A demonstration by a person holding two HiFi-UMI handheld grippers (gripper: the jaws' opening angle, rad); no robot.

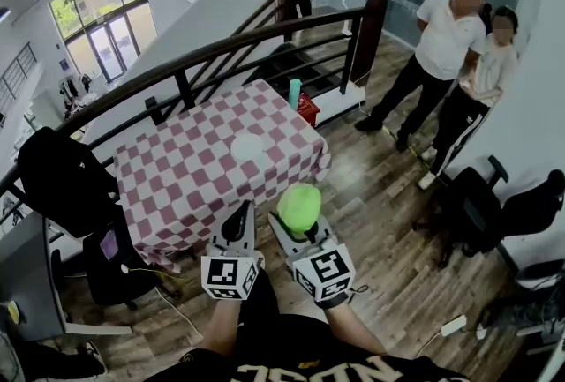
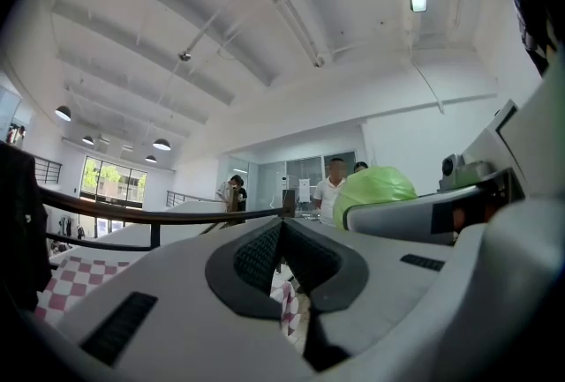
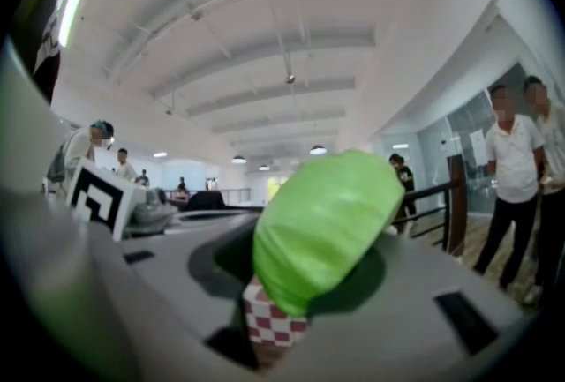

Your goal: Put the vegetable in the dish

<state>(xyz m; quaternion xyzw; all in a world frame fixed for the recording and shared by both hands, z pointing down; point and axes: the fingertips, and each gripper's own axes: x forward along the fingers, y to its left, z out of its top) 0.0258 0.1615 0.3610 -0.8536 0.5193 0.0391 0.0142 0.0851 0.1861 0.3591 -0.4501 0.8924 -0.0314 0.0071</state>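
Note:
A round light-green vegetable (image 1: 300,205) sits between the jaws of my right gripper (image 1: 295,221), which is shut on it just off the near edge of the table. In the right gripper view the vegetable (image 3: 325,226) fills the gap of that gripper (image 3: 305,283). My left gripper (image 1: 237,221) is beside it on the left, shut with nothing in it; its pads (image 2: 256,258) meet in the left gripper view, where the vegetable (image 2: 374,186) shows to the right. A white dish (image 1: 250,147) lies on the red-and-white checked table (image 1: 177,168), beyond both grippers.
A teal bottle (image 1: 294,93) and a red object (image 1: 307,108) are at the table's far corner. A dark railing (image 1: 221,49) runs behind the table. Black chairs stand at left (image 1: 62,182) and right (image 1: 508,213). Two people (image 1: 446,54) stand on the wooden floor at the right.

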